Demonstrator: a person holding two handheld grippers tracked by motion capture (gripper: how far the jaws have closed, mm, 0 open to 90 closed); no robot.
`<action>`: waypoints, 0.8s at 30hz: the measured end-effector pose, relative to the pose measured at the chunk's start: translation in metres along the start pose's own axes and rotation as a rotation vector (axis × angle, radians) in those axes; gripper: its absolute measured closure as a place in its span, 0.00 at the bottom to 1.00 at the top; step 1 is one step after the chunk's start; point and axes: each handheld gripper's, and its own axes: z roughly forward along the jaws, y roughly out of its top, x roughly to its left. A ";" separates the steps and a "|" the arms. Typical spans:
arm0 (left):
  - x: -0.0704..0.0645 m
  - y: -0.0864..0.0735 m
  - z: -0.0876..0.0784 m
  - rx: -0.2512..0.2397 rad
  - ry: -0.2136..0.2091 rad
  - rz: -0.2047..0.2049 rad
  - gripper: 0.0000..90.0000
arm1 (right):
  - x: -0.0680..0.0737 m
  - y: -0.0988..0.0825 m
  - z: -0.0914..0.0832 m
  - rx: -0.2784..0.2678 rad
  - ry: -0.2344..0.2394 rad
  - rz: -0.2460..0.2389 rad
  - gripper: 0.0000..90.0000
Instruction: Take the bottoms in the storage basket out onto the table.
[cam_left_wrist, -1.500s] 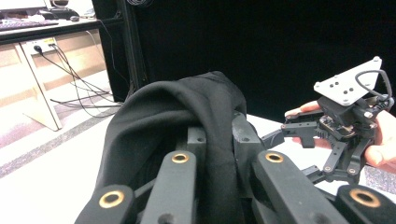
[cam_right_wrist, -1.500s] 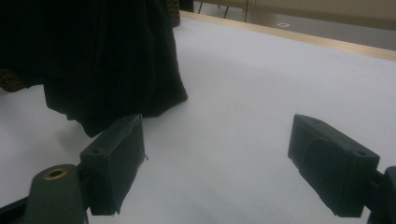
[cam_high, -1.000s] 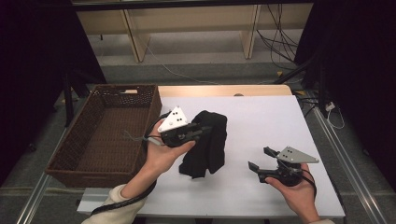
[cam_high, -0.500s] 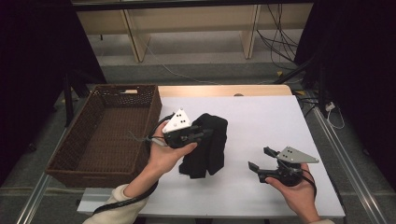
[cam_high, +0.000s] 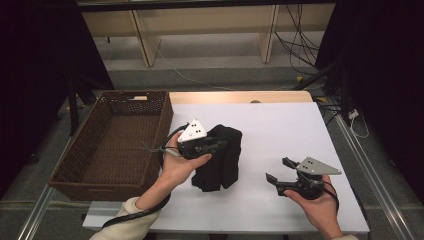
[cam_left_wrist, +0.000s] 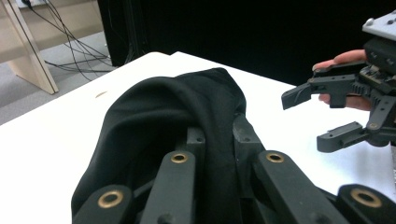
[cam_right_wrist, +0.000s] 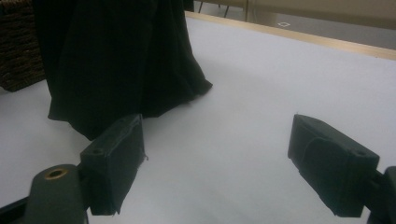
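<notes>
You have a black cloth (cam_high: 220, 157) bunched in soft folds near the middle of the white table (cam_high: 280, 125), its upper part lifted off the surface and its lower edge resting on it.

Two black handheld grippers, each topped by a pale grey three-cornered plate dotted with dark screws. The left gripper (cam_high: 220, 145) trails a black cable that loops back along a cream sleeve (cam_high: 125, 220). The right gripper (cam_high: 279, 169) shows blocky black jaw pads (cam_right_wrist: 116, 163) and ribbed jaw faces. Brass-coloured rivets (cam_left_wrist: 180, 158) ring the pivots of the flat black linkage bars behind the jaws.
</notes>
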 end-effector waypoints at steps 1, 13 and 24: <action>0.001 -0.001 0.001 0.005 0.002 0.000 0.90 | 0.000 0.000 0.000 0.001 0.000 0.001 0.22; 0.005 -0.012 0.009 0.039 0.019 -0.003 0.89 | 0.000 0.000 0.000 0.002 0.000 0.000 0.22; 0.008 -0.022 0.017 0.091 0.042 0.017 0.89 | 0.000 0.000 0.000 0.003 0.000 0.000 0.22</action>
